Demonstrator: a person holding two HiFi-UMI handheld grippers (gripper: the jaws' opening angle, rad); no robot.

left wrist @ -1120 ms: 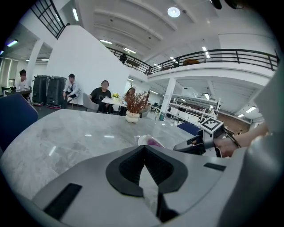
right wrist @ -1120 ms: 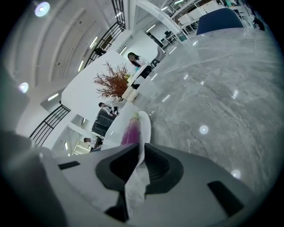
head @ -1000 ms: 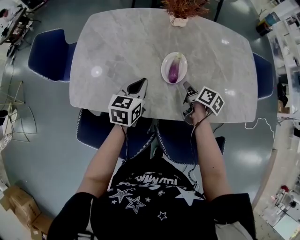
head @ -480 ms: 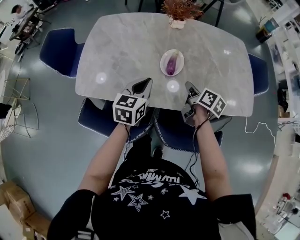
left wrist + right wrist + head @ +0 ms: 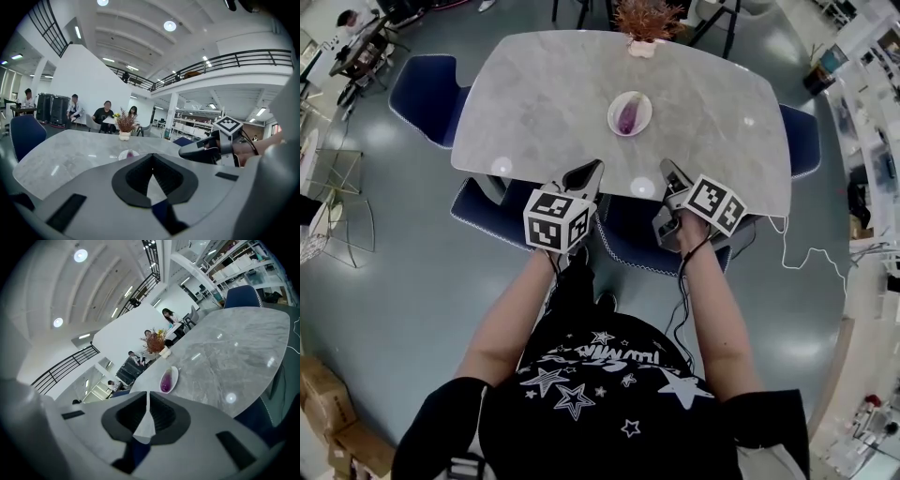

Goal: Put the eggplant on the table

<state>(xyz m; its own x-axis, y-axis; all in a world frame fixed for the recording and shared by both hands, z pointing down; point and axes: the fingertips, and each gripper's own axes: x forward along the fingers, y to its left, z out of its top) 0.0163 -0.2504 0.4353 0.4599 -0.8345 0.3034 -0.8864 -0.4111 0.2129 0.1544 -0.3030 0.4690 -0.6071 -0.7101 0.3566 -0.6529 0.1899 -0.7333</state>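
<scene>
A purple eggplant (image 5: pixel 628 116) lies on a white plate (image 5: pixel 639 103) in the middle of the grey marble table (image 5: pixel 544 94). In the right gripper view the eggplant (image 5: pixel 165 382) rests in the plate (image 5: pixel 173 373), well ahead of the jaws. The plate (image 5: pixel 125 155) shows small and far off in the left gripper view. My left gripper (image 5: pixel 592 168) and right gripper (image 5: pixel 665 167) hover side by side at the table's near edge, both well short of the plate. Each is shut with nothing held, as the left gripper (image 5: pixel 151 157) and right gripper (image 5: pixel 148 397) show in their own views.
A white vase of dried reddish plants (image 5: pixel 645 23) stands at the table's far edge. Blue chairs surround the table: one at the left (image 5: pixel 427 94), two at the near side (image 5: pixel 492 211) (image 5: pixel 628 242), one at the right (image 5: pixel 802 141). Several people sit in the background (image 5: pixel 105 115).
The head view has pulled back from the table. Both grippers have drawn away from the plate to the near edge. The eggplant and plate have stayed put.
</scene>
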